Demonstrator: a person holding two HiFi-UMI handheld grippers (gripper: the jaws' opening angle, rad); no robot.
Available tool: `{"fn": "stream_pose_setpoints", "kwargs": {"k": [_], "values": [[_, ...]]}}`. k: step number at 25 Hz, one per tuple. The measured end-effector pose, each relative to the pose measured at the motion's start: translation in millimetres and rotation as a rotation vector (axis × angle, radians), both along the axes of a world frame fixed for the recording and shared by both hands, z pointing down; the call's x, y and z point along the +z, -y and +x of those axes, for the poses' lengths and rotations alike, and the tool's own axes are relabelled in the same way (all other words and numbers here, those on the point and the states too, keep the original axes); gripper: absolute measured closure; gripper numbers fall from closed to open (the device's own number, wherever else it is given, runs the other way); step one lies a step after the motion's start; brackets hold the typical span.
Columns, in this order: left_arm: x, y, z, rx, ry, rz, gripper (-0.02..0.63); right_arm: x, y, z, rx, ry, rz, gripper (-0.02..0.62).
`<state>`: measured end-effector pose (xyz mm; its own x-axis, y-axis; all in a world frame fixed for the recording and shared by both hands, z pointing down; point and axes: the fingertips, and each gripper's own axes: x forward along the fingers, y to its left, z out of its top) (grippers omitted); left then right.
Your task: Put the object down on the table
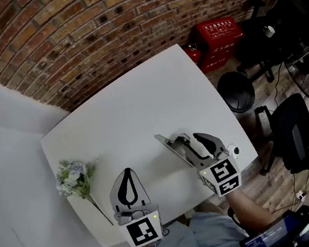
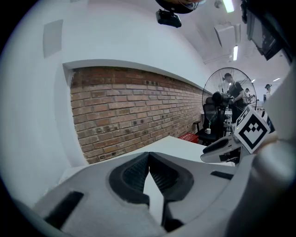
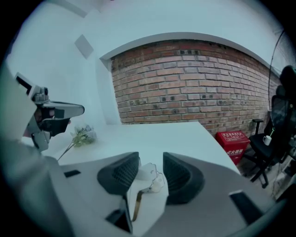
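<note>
A small white object (image 3: pixel 149 178) with a brownish strap appears to lie on the white table (image 1: pixel 135 105), well to the right of a bunch of flowers (image 1: pixel 75 178) and close to the near edge. It sits between the fingers of the right gripper (image 1: pixel 179 137), which are spread wide, neither pad touching it. The putting down looks all but done. To finish well, keep those fingers wide and lift straight away, so no pad snags the strap or drags the object toward the edge. The left gripper (image 1: pixel 128 170), just right of the flowers, has its fingers closed tip to tip on nothing. The flowers are too far off to interfere. Far right of the flowers, off the table, stand a red box (image 1: pixel 219 34) and a black office chair (image 1: pixel 295 129); a brick wall (image 1: pixel 101 25) runs behind.
</note>
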<state>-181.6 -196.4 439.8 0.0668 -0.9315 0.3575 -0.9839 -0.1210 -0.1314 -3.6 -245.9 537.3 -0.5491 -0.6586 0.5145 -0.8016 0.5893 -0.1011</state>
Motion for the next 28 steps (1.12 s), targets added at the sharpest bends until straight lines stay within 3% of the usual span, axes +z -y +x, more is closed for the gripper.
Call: {"fn": "stream_pose_setpoints", "kwargs": {"k": [7,13,16,21,28], "values": [[-61.7,-26.7,-5.8,-0.054,0.004,0.142,0.597,-64.5,-24.9,-4.2,-0.051,0.058,0.123,0.478],[-120.5,-42.1,-10.3,-0.112,0.021,0.264,0.597,-146.0,-26.5,-9.5,-0.078,0.095,0.308,0.589],[-146.9,-50.3,-8.4,-0.119,0.044,0.321,0.597,-180.7,-30.4,-11.1,-0.094,0.106,0.384,0.589],[-173.2,-64.1,-2.8,-0.122,0.073,0.366,0.597,-218.7,-46.1,-15.0,-0.113,0.139,0.429,0.589],[-179.4,-75.5,-8.7,-0.136,0.065,0.386,0.597,-226.7,-60.4,-25.1,-0.139,0.135,0.455,0.591]]}}
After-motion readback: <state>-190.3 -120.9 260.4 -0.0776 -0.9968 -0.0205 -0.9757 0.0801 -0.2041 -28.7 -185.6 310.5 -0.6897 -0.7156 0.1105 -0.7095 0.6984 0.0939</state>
